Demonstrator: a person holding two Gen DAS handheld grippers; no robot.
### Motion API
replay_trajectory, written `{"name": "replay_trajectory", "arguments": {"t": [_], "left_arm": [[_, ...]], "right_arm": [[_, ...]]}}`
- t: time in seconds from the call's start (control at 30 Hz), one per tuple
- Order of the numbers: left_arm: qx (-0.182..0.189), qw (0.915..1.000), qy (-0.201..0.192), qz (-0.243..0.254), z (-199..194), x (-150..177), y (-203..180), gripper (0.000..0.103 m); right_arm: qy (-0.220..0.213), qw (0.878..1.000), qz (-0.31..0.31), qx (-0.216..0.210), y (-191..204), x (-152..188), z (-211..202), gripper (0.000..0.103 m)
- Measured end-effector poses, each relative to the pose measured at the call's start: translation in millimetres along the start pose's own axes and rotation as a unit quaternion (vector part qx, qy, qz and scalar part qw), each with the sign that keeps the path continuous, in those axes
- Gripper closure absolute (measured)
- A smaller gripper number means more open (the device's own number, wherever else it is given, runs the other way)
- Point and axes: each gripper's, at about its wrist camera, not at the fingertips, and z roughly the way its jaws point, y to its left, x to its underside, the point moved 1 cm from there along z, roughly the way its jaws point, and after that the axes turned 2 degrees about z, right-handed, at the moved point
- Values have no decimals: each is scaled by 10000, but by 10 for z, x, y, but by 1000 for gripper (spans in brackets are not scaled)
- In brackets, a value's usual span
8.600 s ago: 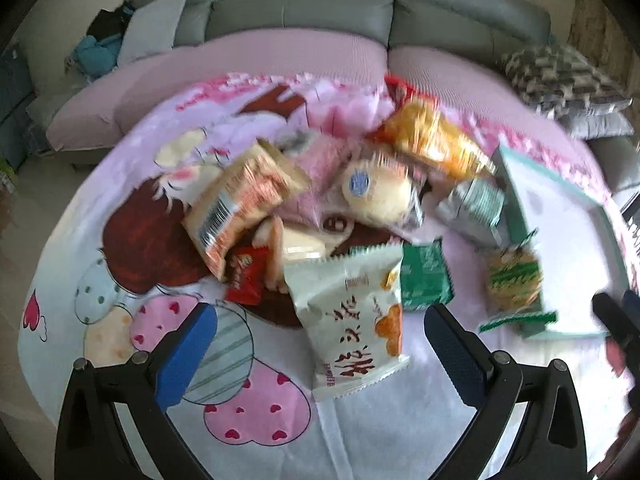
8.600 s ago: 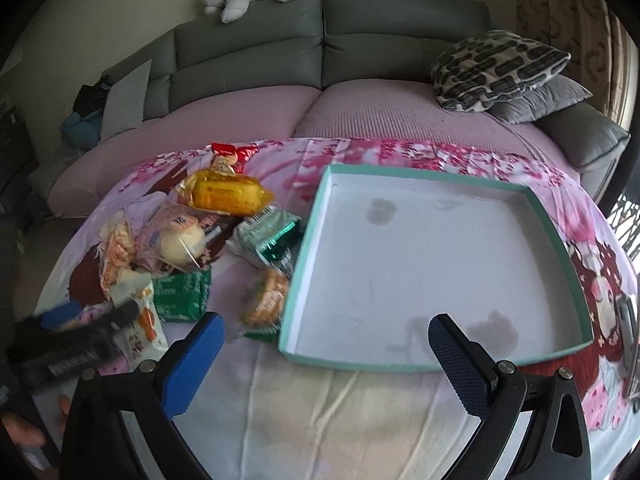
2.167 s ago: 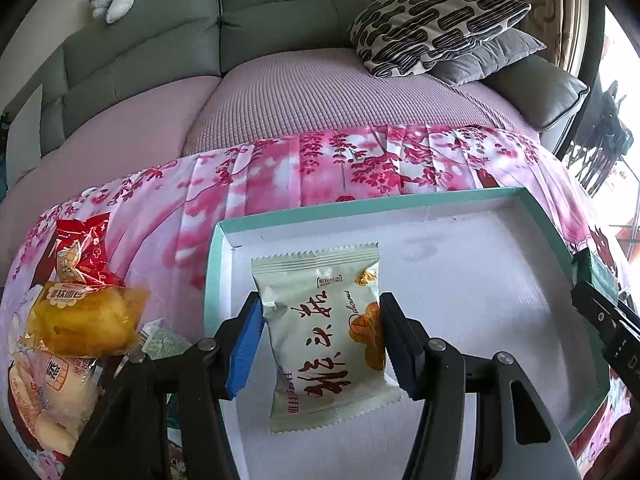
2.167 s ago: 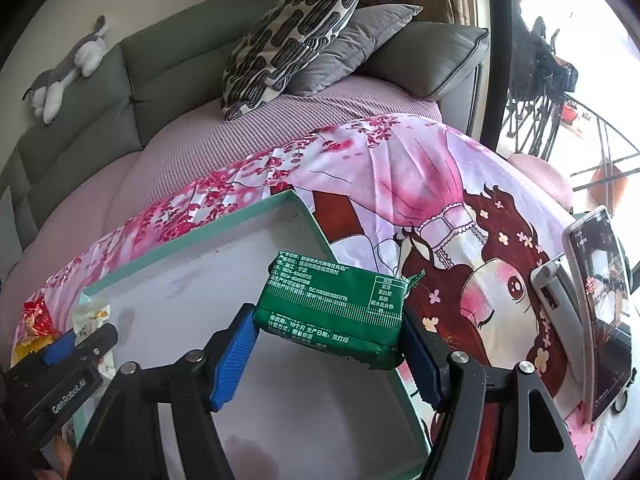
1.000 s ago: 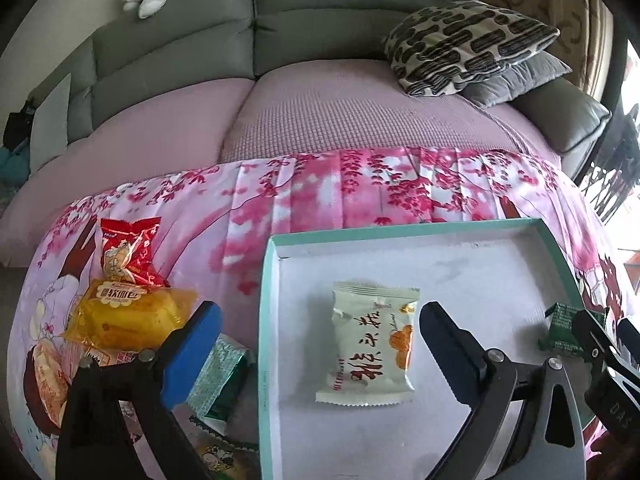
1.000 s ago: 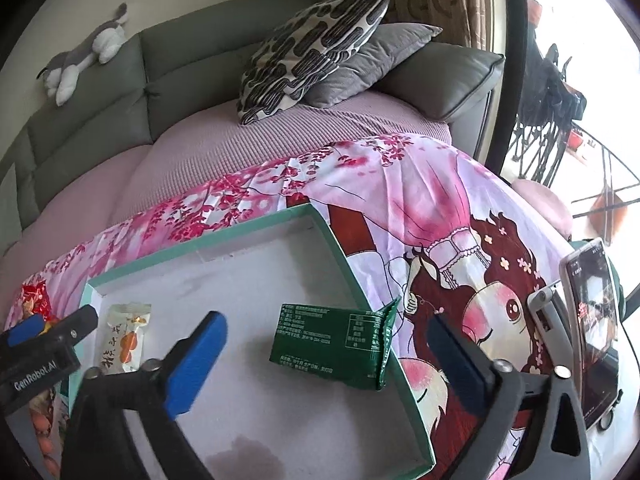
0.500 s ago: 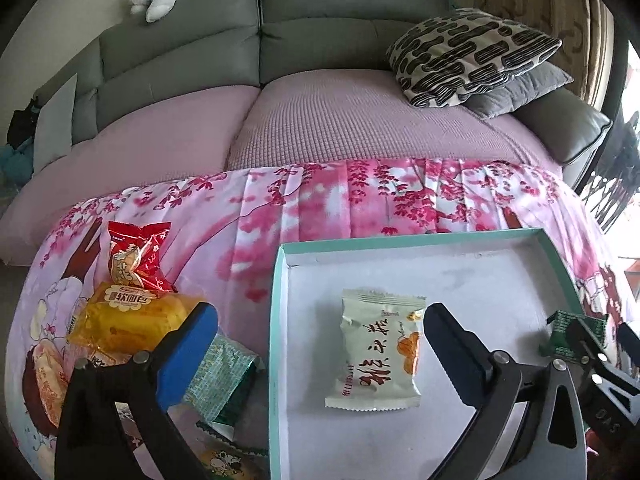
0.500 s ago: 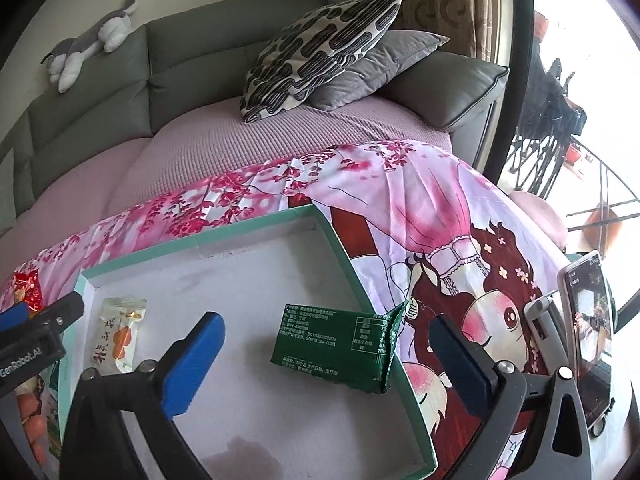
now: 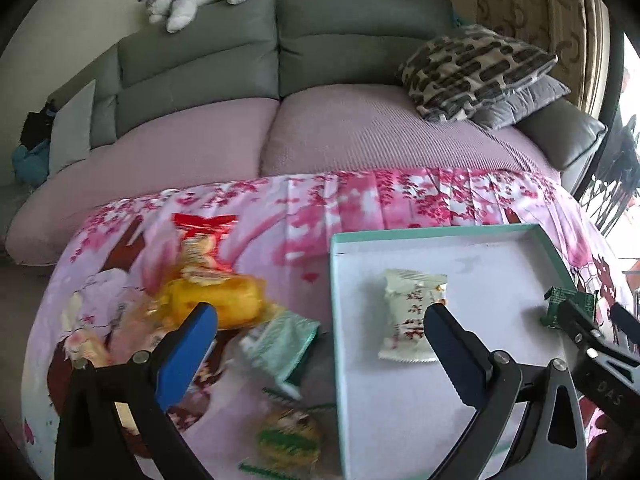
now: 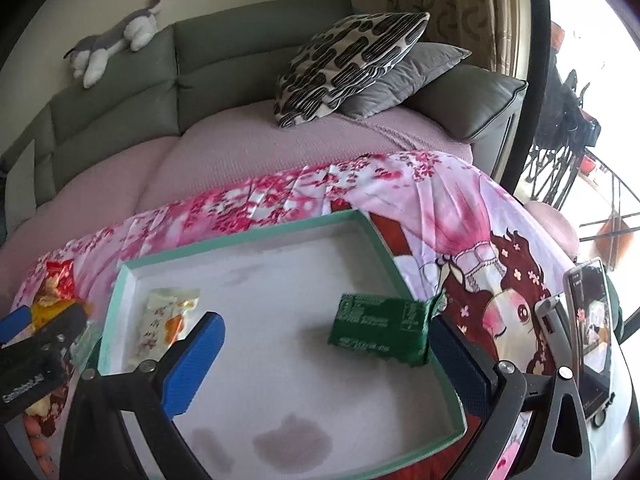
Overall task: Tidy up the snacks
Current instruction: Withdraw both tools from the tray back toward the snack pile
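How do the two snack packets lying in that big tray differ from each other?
The pale packet is cream with red lettering and an orange picture; the green packet is dark green with small white print. The pale packet lies near the tray's left wall, while the green packet sits against the right wall, one crimped end riding up on the rim. Both are sealed, and neither open gripper touches them.

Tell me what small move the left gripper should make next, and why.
Probably swing the open left gripper left and down toward the yellow snack pack. The tray holds only the white packet and green packet, both released, while the yellow pack lies outside on the cloth with other snacks.
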Motion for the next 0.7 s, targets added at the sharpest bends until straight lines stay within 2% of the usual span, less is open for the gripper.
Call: {"name": "replay_trajectory", "arguments": {"t": [0.13,0.2,0.3,0.5,0.7], "left_arm": [[-215,9997,-133,-56,-209,78,208,0],[-379,9992,-89,-54,-281,135,317,0],[-590,9982,81,-122,-373,243,553,0],[-883,9935,352,-630,-552,576,1125,0],[-1279,9845,351,-1149,-756,823,1627,0]], "right_arm": [[112,9992,-108,-367,218,88,-92,0],[136,9979,-266,-576,396,134,-145,0],[127,9955,-671,-660,697,210,-226,0],[88,9867,-1273,-1007,1198,361,-398,0],[101,9743,-1732,-1436,1617,535,-560,0]]}}
